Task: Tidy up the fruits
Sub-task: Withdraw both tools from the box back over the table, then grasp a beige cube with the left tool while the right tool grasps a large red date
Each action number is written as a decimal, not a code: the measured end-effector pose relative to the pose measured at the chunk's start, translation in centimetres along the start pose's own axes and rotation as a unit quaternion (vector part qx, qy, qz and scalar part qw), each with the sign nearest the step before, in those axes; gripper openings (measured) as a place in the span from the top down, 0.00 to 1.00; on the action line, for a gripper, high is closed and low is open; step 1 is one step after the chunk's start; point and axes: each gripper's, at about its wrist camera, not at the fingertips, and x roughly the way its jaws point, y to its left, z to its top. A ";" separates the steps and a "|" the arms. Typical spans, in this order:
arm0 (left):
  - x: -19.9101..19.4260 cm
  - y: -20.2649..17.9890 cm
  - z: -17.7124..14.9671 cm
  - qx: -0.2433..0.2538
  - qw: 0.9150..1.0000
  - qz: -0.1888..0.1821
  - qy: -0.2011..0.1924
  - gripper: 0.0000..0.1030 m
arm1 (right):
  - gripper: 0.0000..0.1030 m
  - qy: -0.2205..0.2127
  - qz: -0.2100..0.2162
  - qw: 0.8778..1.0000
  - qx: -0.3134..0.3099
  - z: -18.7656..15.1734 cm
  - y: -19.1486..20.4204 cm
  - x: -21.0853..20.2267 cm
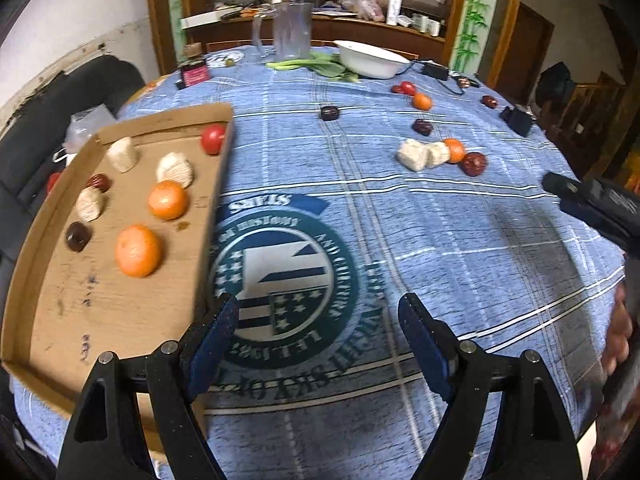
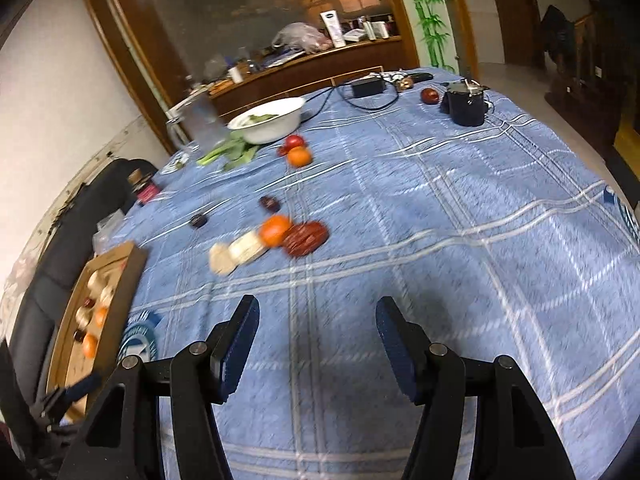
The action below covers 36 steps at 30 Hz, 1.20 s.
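Note:
A shallow cardboard tray lies at the table's left edge with two oranges, a red tomato, pale ridged pieces and dark dates in it. My left gripper hovers open and empty over the cloth's round logo, beside the tray's right wall. Further out on the cloth lie two pale pieces, an orange and a dark red fruit in a cluster. My right gripper stands open and empty short of that cluster; the right wrist view is blurred.
A white bowl with greens beside it, a clear jug and a black adapter with cable stand at the far side. Another orange with a tomato, loose dates and a black pot dot the blue checked cloth.

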 end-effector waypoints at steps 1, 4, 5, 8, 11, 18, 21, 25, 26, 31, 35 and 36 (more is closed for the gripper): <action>0.0 -0.3 0.1 0.005 1.000 -0.005 -0.004 0.21 | 0.37 0.004 -0.002 1.000 -0.005 0.6 0.0 0.6; -0.4 -1.1 0.5 0.023 1.000 -0.013 -0.016 0.21 | 0.37 0.011 -0.002 0.999 -0.031 2.1 0.7 2.9; -0.5 -1.3 0.8 0.029 0.999 -0.013 -0.018 0.21 | 0.37 0.013 -0.004 0.999 -0.040 2.4 1.0 3.6; -0.4 -1.9 2.2 0.046 0.999 -0.008 -0.024 0.21 | 0.37 0.024 -0.010 0.998 -0.055 2.9 1.5 5.7; 0.5 -2.5 4.1 0.056 0.998 -0.005 -0.029 0.21 | 0.37 0.024 -0.014 0.997 -0.070 2.9 2.1 7.0; 5.2 -3.4 8.0 0.040 0.999 -0.033 0.000 0.21 | 0.38 0.032 -0.020 0.993 -0.108 2.7 3.4 9.1; 6.6 -3.9 8.7 0.037 0.998 -0.043 0.010 0.25 | 0.51 0.035 -0.014 0.993 -0.110 2.5 3.5 9.7; 8.1 -5.4 9.8 0.054 0.997 -0.064 0.007 0.40 | 0.61 0.037 -0.001 0.995 -0.090 2.7 2.6 9.8; 8.6 -5.8 10.2 0.058 0.996 -0.069 0.005 0.42 | 0.62 0.037 0.005 0.996 -0.082 2.8 2.3 9.7; 10.1 -6.7 11.3 0.075 0.992 -0.105 -0.009 0.42 | 0.62 0.032 0.010 0.998 -0.058 3.0 1.4 9.2; 11.1 -7.0 11.8 0.083 0.987 -0.135 -0.011 0.42 | 0.62 0.037 0.023 0.999 -0.033 3.3 0.5 9.3; 11.4 -7.0 11.9 0.082 0.986 -0.142 -0.008 0.42 | 0.62 0.037 0.026 0.999 -0.029 3.3 0.4 9.3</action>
